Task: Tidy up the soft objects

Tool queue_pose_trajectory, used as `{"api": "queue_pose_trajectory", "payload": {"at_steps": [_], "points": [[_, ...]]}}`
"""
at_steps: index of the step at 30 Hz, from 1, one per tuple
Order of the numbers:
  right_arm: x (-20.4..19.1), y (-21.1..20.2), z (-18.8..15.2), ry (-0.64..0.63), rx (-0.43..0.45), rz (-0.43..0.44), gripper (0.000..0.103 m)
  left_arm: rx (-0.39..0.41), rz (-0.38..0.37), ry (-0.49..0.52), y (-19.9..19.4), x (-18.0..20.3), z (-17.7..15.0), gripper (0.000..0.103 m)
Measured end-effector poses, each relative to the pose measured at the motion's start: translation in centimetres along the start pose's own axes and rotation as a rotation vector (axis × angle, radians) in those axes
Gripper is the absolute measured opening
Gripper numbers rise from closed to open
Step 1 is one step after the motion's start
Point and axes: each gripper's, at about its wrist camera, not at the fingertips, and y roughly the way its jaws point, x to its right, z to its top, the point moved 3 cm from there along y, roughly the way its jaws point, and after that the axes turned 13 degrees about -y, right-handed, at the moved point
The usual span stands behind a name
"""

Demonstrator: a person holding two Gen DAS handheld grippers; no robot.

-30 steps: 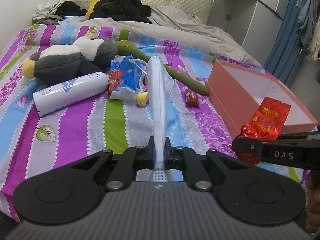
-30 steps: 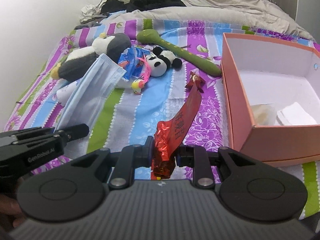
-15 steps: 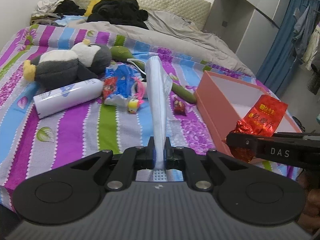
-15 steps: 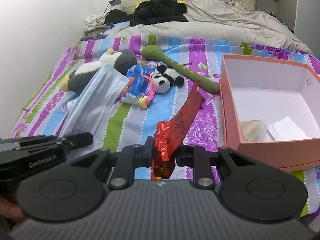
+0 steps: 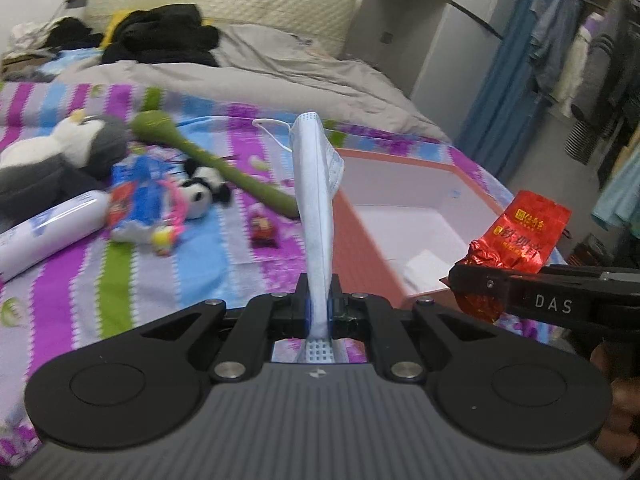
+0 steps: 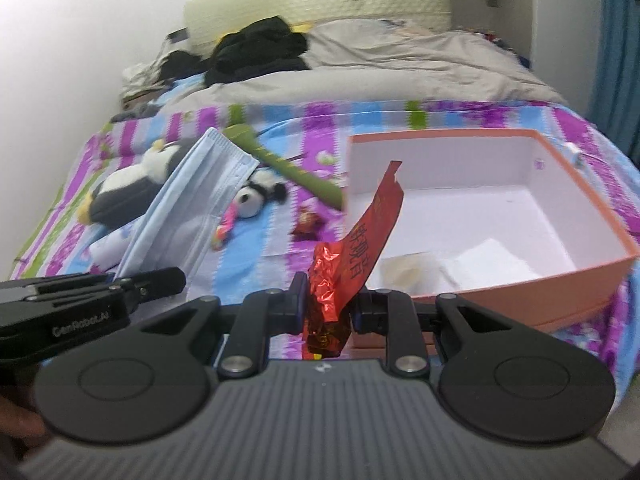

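My left gripper (image 5: 318, 304) is shut on a pale blue face mask (image 5: 316, 200) that stands up from the jaws; the mask also shows in the right wrist view (image 6: 192, 208). My right gripper (image 6: 326, 306) is shut on a crinkled red foil packet (image 6: 360, 240), seen in the left wrist view (image 5: 516, 236) near the box's front right corner. The open pink box (image 6: 592, 280) with a white inside lies on the striped bedspread (image 5: 132, 272), just ahead of both grippers. It holds a white pad (image 6: 492, 264) and a yellowish piece (image 6: 408, 276).
On the bedspread left of the box lie a penguin plush (image 5: 60, 156), a small panda plush (image 5: 204, 196), a green long-handled toy (image 5: 224, 168), a white tube (image 5: 48, 236), a blue snack bag (image 5: 136, 204) and a small red sweet (image 5: 262, 230). Grey duvet and dark clothes lie behind.
Both grippers have risen and swung right with their loads. The pink box now sits closer and more central in both views.
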Motion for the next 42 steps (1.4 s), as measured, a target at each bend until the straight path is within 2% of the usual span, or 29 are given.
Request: {"api": "queue_pose_trajectory", "payload": {"at_steps": [7,14,25,35,37,38,39,40,42], "points": [[4.8,-0.2,-0.5,0.055,-0.015,-0.064,0.025,-0.042,-0.057,0.048,3.6,4.8,0.6,0.009],[8.9,2.1,-0.2,0.090,-0.045,-0.100,0.025,-0.097,-0.090,0.074,9.3,7.7,2.6,0.009],[14.0,8.4,0.6,0.136,-0.126,-0.091,0.025,-0.216,-0.103,0.093,19.5,10.4,4.3,0.009],[18.1,12.8,-0.5,0.187,-0.197,-0.091,0.027,-0.310,-0.086,0.099,25.6,11.5,4.2,0.010],[18.6,13.3,-0.7,0.192,-0.213,-0.102,0.029,-0.323,-0.091,0.104,26.1,11.5,4.0,0.019],[18.9,13.5,-0.8,0.189,-0.220,-0.111,0.030,-0.320,-0.086,0.106,26.2,11.6,4.0,0.032],[19.0,13.6,-0.8,0.181,-0.224,-0.115,0.037,-0.314,-0.082,0.110,26.1,11.6,4.0,0.045],[19.0,13.6,-0.9,0.175,-0.226,-0.121,0.042,-0.308,-0.082,0.113,26.0,11.7,4.0,0.047],[19.4,13.7,-0.9,0.181,-0.224,-0.128,0.043,-0.303,-0.086,0.114,25.8,11.8,4.0,0.047]]}}
